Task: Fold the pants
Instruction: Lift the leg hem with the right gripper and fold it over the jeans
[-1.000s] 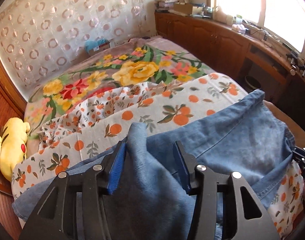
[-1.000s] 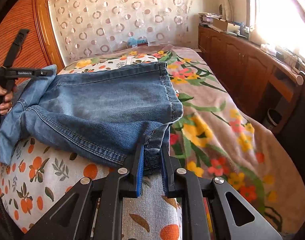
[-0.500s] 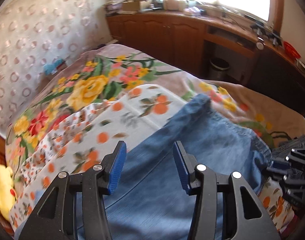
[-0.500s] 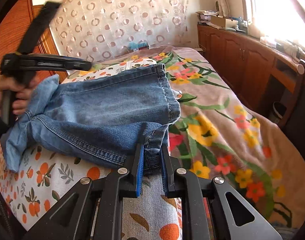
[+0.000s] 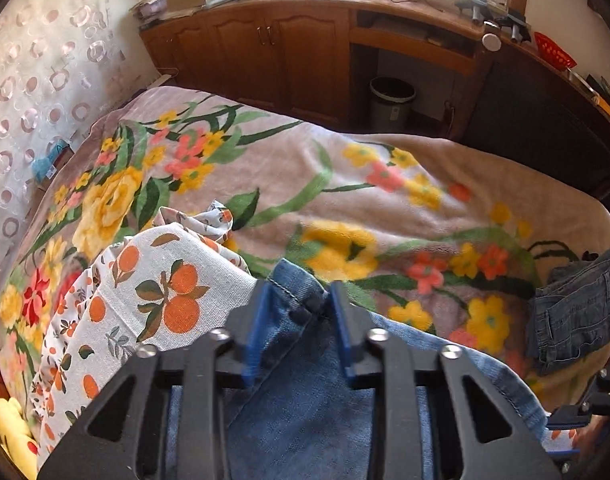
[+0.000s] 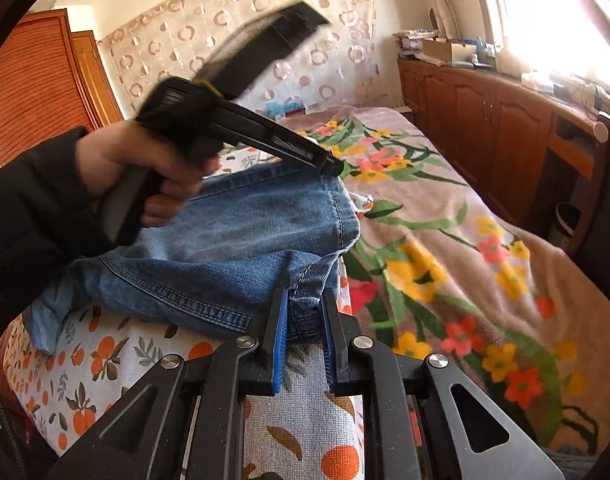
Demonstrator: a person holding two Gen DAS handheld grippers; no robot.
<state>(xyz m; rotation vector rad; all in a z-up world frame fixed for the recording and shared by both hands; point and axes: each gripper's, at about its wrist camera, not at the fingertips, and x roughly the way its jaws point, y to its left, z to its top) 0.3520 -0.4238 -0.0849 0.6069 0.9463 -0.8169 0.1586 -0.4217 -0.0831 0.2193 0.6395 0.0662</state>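
Bed (image 5: 345, 168): both tongs clamp jeans (image 6: 233, 240) hem; left (image 5: 299, 300) apparently just closing; right (image 6: 303, 308).

A floral blanket (image 5: 385, 184) covers the bed, an orange-print cloth (image 5: 161, 280) atop it, perhaps a bin (image 5: 392, 102) beyond.

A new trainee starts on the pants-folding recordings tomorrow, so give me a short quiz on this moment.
1. True or false: the right hand-held gripper is shut on a hem of the blue jeans.
2. What lies directly under the blue jeans? A) an orange-print cloth B) bare wood C) a pillow
3. Name the dark garment lying on the floral blanket at the right of the left wrist view.
Key: 1 true; 2 A; 3 dark denim pants.
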